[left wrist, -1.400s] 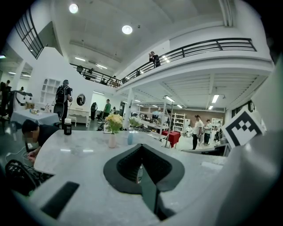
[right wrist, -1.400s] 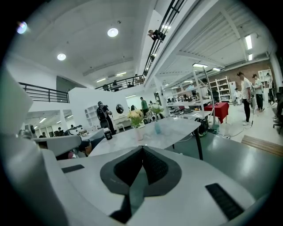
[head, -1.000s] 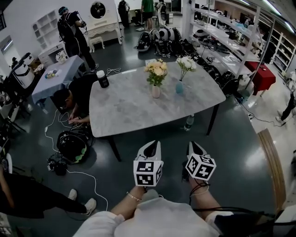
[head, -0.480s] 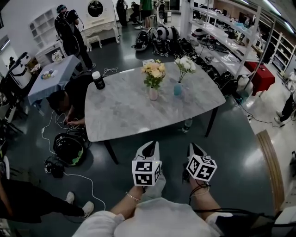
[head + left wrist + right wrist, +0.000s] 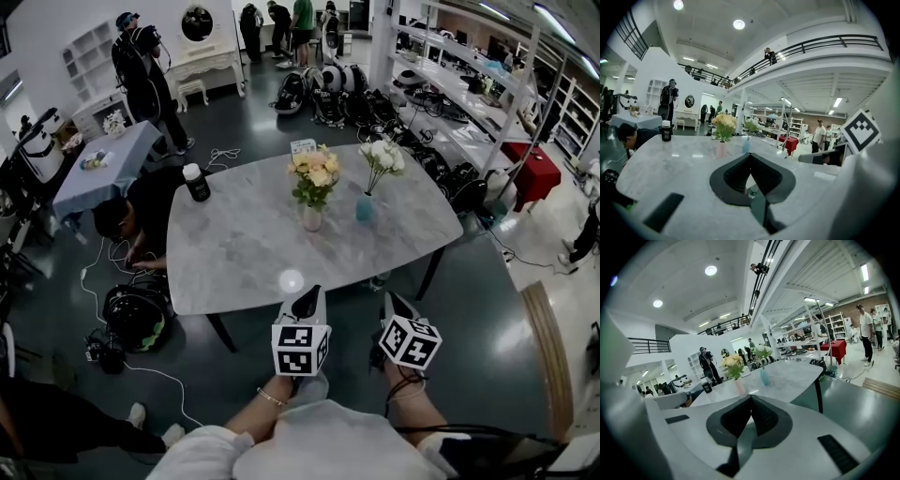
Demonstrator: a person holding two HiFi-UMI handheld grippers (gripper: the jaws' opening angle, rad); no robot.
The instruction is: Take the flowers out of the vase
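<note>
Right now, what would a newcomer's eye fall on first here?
Two bunches stand toward the far side of the grey table: yellow flowers in a pink vase, white flowers in a blue vase to their right. At the near side, the left tool and right tool are shut and empty.

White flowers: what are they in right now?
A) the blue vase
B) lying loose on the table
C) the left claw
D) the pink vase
A: the white flowers stand upright in the blue vase. In the head view it is just to the right of the pink vase, which holds the yellow flowers.
</note>
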